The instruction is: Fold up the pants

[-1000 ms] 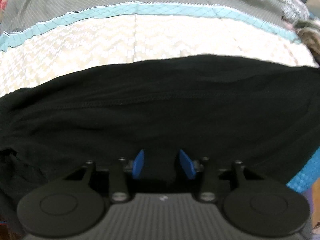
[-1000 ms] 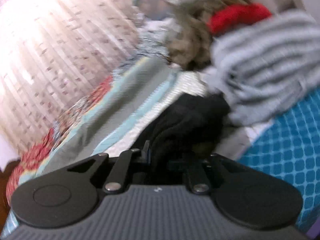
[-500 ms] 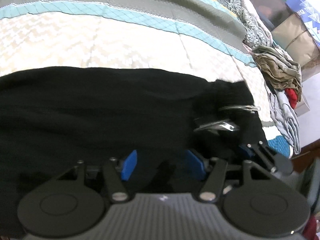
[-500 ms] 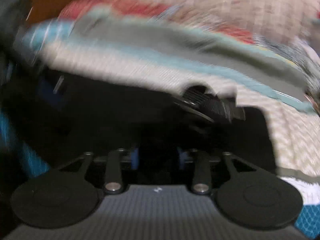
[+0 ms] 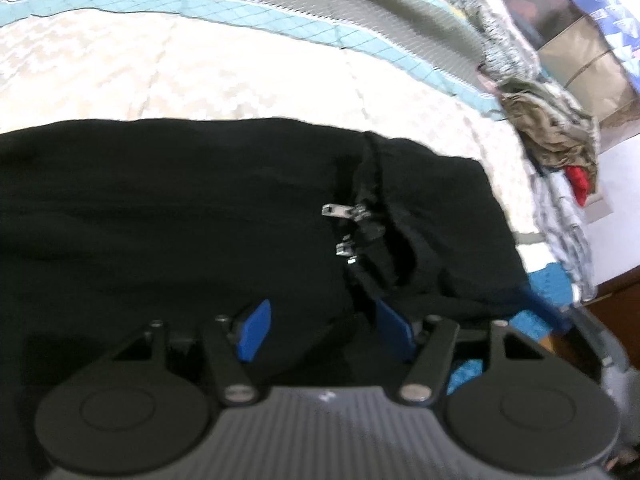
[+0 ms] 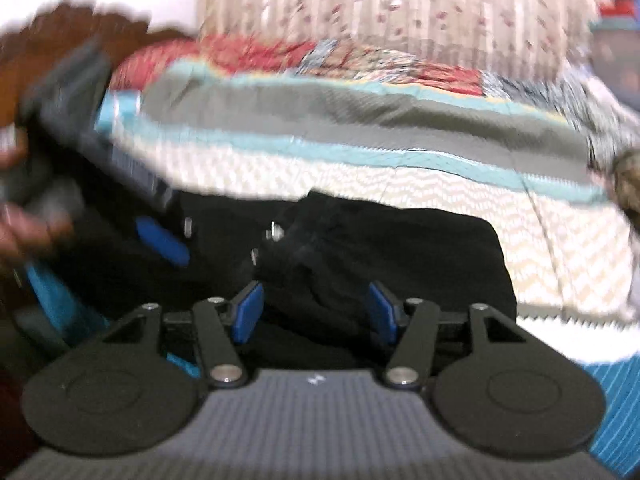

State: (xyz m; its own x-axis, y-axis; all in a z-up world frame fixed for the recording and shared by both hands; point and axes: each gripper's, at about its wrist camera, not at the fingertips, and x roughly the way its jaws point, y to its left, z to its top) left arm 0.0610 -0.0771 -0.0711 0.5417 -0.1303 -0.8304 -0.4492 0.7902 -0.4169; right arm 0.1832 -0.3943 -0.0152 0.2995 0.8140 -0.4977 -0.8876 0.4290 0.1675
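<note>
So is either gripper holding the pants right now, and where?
Neither. The left gripper and right gripper have just been opening; their fingers stand apart over the black pants, gripping nothing.

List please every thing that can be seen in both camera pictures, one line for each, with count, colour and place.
pants: one, black, flat on the bedspread, below both tools
zipper pulls: two, silver, on the bunched part of the pants
bedspread: one, cream with teal and grey bands, under the pants
clothes pile: one, olive, red and grey striped, at the bed's right edge
curtain: one, pale with small flowers, behind the bed
left tool: one, black with blue pads, jaws apart and just been opening, over the pants
right tool: one, same colours, jaws apart and just been opening, pads not pressing the cloth
hand: one, blurred, holding the left tool
</note>
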